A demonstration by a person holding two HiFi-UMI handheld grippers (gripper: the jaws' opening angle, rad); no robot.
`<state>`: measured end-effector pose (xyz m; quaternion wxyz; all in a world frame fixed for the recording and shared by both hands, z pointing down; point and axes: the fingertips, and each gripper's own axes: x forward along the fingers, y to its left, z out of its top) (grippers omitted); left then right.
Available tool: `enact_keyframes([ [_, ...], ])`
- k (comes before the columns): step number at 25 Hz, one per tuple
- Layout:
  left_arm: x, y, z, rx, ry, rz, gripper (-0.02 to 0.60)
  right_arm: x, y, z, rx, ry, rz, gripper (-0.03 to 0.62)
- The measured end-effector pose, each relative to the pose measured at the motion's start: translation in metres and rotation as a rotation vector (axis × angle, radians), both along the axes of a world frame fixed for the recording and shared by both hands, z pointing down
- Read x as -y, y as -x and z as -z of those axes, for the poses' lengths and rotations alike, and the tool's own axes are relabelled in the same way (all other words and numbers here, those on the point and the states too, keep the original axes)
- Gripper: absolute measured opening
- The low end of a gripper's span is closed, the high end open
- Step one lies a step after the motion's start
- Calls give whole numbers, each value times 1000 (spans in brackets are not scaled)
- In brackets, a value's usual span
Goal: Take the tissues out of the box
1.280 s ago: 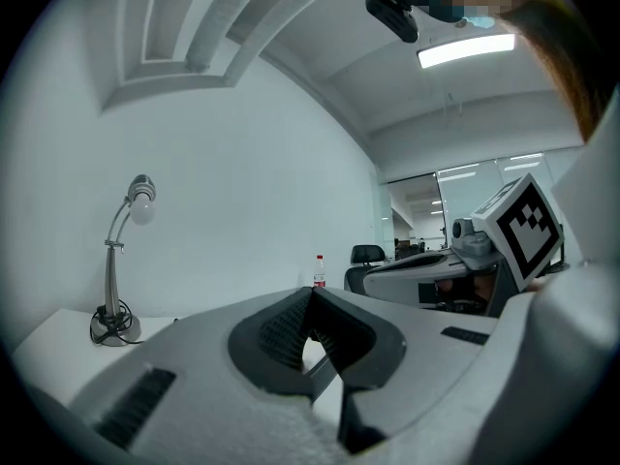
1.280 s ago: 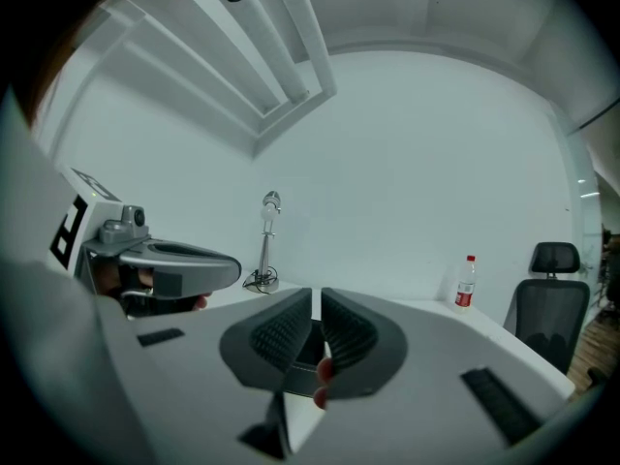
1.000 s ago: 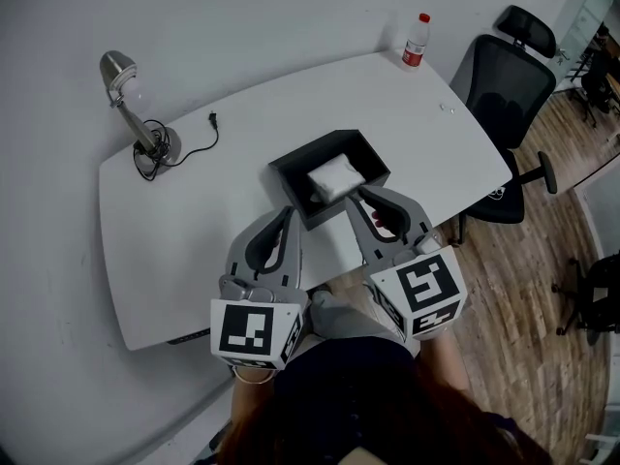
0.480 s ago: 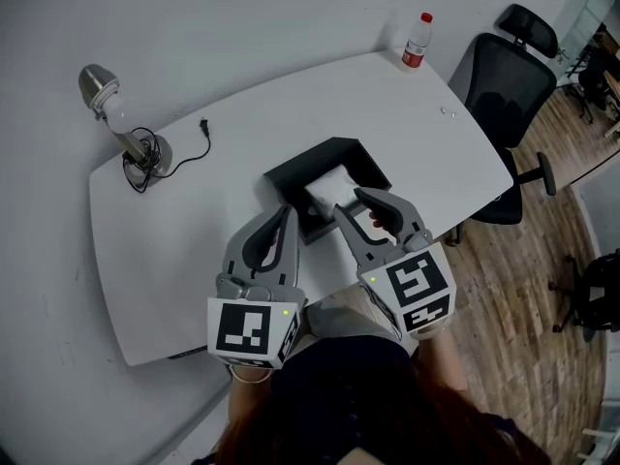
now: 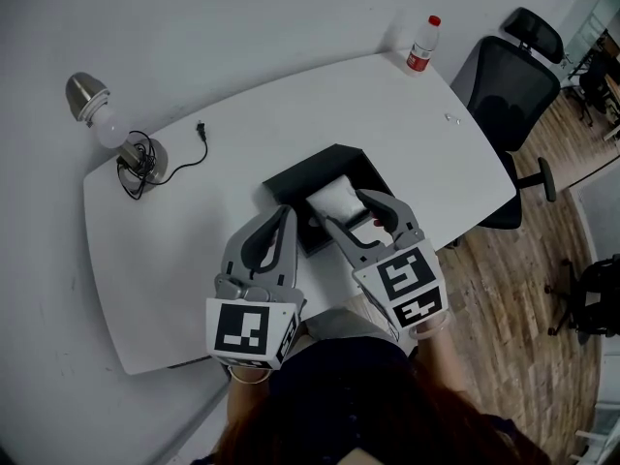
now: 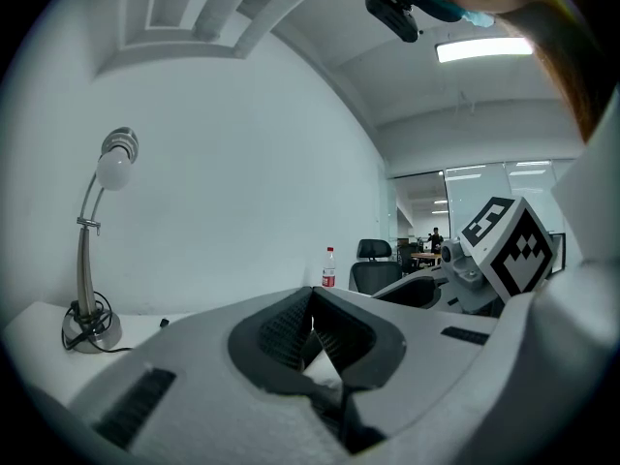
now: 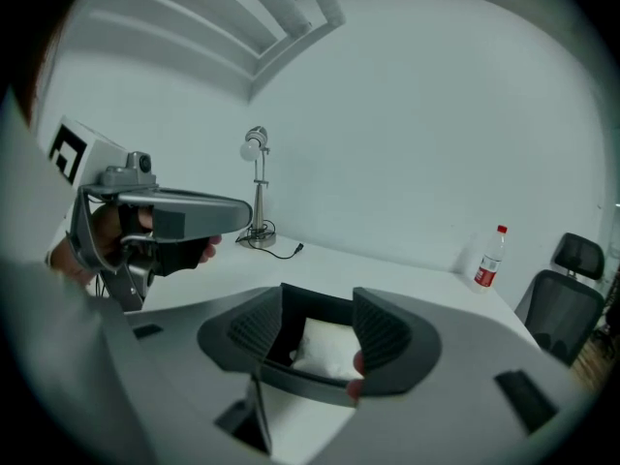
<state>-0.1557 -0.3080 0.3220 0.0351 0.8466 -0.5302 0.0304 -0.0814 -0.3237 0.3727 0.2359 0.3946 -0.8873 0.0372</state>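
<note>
An open black box (image 5: 291, 170) sits near the front of the white table (image 5: 223, 211), with a white tissue pack (image 5: 334, 198) lying inside it. My right gripper (image 5: 345, 208) is tilted down over the box's near right side. It is open, and its jaws have just been opening with nothing pressed between them. In the right gripper view the tissue pack (image 7: 325, 349) shows through the gap of the right gripper (image 7: 320, 325), inside the box (image 7: 315, 304). My left gripper (image 5: 288, 212) is held level at the box's near left edge; it is shut and empty, as the left gripper (image 6: 312, 300) view also shows.
A desk lamp (image 5: 95, 112) with a coiled cord (image 5: 194, 141) stands at the table's far left. A red-capped bottle (image 5: 419, 45) stands at the far right corner. A black office chair (image 5: 509, 85) is beyond the table's right end, on a wood floor.
The right gripper's jaws have spread apart, and it has dipped lower toward the tissue pack in the box. The left gripper stays shut beside the box.
</note>
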Motion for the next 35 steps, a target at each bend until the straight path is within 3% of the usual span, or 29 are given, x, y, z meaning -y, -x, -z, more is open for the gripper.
enact_keyframes([
  [22, 45, 9, -27, -38, 71, -2, 25, 31, 4, -79, -280, 238, 59, 311],
  [35, 62, 10, -42, -67, 110, -11, 25, 36, 2, -110, -371, 411, 46, 331],
])
